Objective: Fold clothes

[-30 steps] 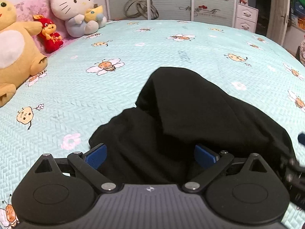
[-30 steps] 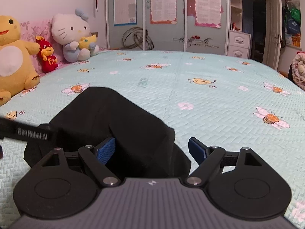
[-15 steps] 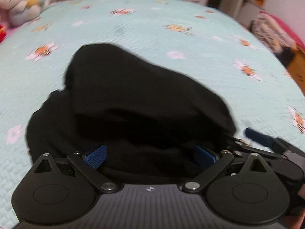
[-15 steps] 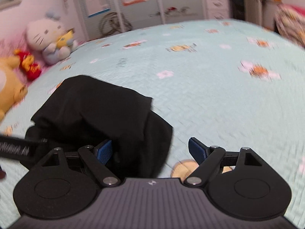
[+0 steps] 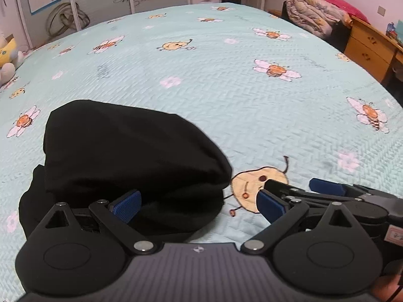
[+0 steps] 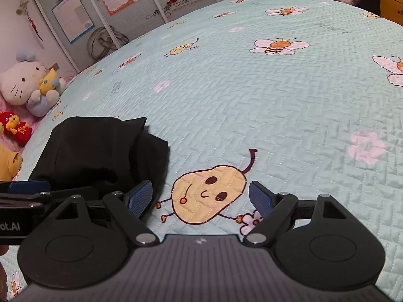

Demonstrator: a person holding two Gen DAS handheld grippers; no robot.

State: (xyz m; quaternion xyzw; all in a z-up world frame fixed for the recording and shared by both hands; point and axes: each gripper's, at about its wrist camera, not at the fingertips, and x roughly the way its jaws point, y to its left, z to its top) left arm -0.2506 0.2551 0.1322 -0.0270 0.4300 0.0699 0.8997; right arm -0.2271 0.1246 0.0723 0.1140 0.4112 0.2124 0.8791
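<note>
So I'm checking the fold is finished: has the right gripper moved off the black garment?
Yes. The right gripper has shifted right off the black garment, now open over the pear print.

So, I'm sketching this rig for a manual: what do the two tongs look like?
Both match: the left tongs and right tongs have a ribbed dark-grey body, black linkage arms with silver pivot screws, round black discs and blue ridged pads. White lettering ending "ot.AI" marks the left one's side.
</note>
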